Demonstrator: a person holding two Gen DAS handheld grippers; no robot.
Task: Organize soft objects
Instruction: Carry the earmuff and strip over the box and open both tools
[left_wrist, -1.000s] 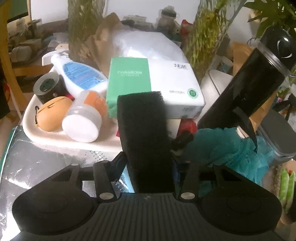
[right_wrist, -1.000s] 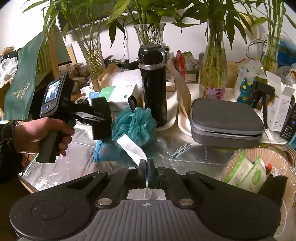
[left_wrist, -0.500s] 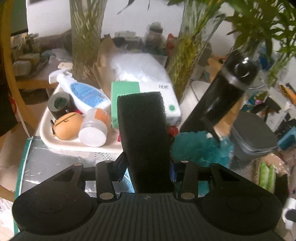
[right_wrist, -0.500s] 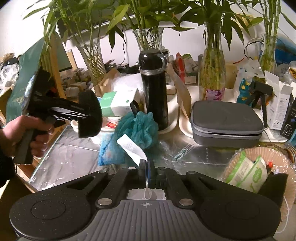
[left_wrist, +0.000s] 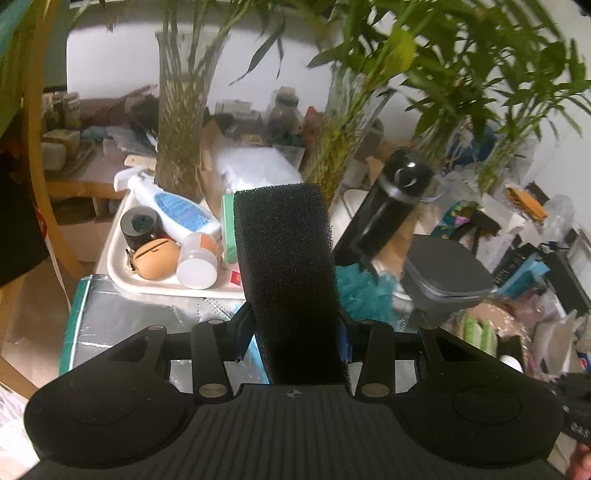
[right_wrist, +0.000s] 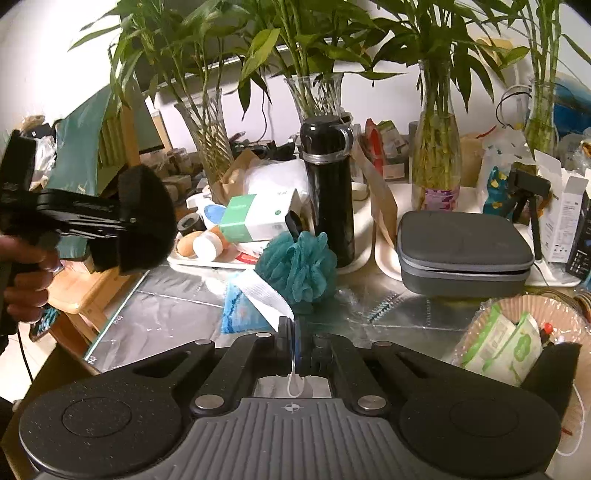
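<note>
The left gripper (left_wrist: 293, 332) pinches a black foam sponge (left_wrist: 286, 273), its jaws having just closed a little on it, and holds it in the air off the table's left edge (right_wrist: 122, 317). The right gripper (right_wrist: 297, 343), jaws pressed together, clamps what appears to be the white ribbon tag (right_wrist: 264, 295) of the teal mesh bath pouf (right_wrist: 299, 266), which rests mid-table beside the black flask (right_wrist: 328, 192).

Each handheld gripper is matte black plastic: the left gripper (left_wrist: 293, 339) and right gripper (right_wrist: 297, 341) share a ribbed grey centre plate with a small compass-like mark, two round side discs, and silver pivot screws. Inner finger faces look blue, though partly hidden.
</note>
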